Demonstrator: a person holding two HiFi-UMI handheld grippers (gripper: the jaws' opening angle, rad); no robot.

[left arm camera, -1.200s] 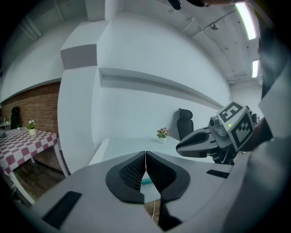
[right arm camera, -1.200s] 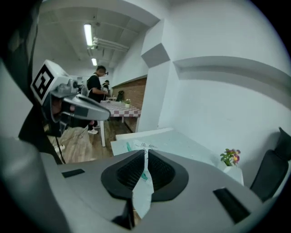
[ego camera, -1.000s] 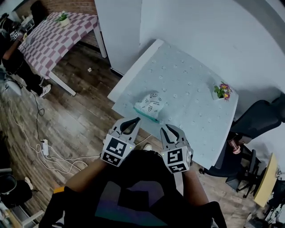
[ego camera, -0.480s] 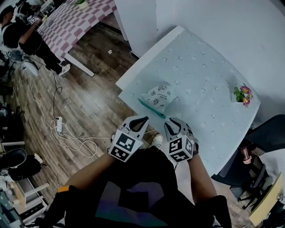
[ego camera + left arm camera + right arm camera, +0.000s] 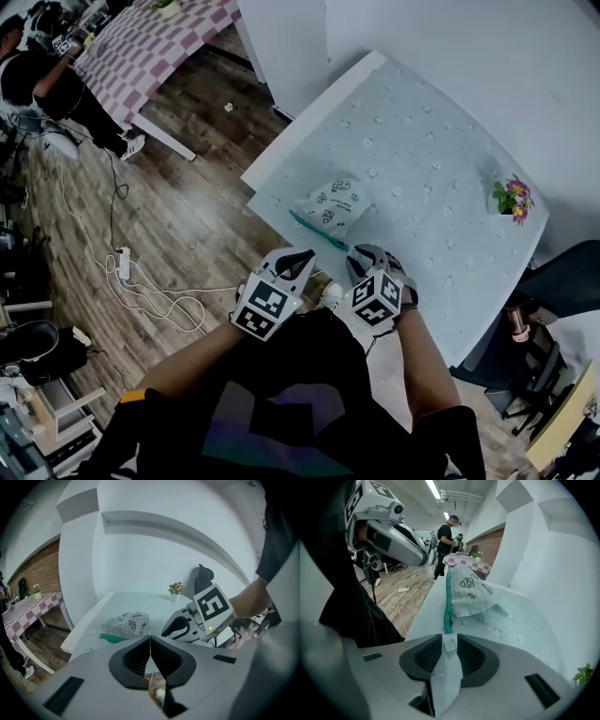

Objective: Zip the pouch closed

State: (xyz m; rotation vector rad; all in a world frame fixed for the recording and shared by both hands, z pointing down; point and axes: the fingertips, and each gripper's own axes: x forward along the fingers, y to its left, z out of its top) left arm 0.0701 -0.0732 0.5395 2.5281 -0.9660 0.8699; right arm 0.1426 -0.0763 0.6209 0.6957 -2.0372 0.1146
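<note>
Near the front edge of the pale blue, flower-dotted table (image 5: 441, 141) lies the pouch (image 5: 335, 202), toward the table's left corner as the head view shows it. Its light checked fabric carries small dark drawings and a few short lines of lettering, too small and too blurred to read in any view. A green zipper (image 5: 319, 232) runs along the side that faces the person, roughly parallel to the table's front edge, and the pouch's long axis follows the same line. In the right gripper view the zipper leads straight away from the jaws, its near end just ahead of them on the cloth.

The left gripper (image 5: 150, 639) hovers short of the table over the wooden floor (image 5: 178, 216) with its jaws pressed together. The right gripper (image 5: 450, 641) is beside it, angled down at the table edge; its jaws have just been opening and stand wide, with only tablecloth showing in the gap between them. Neither gripper touches the pouch. A small potted flower (image 5: 511, 199) stands well apart at the table's far right.
</note>
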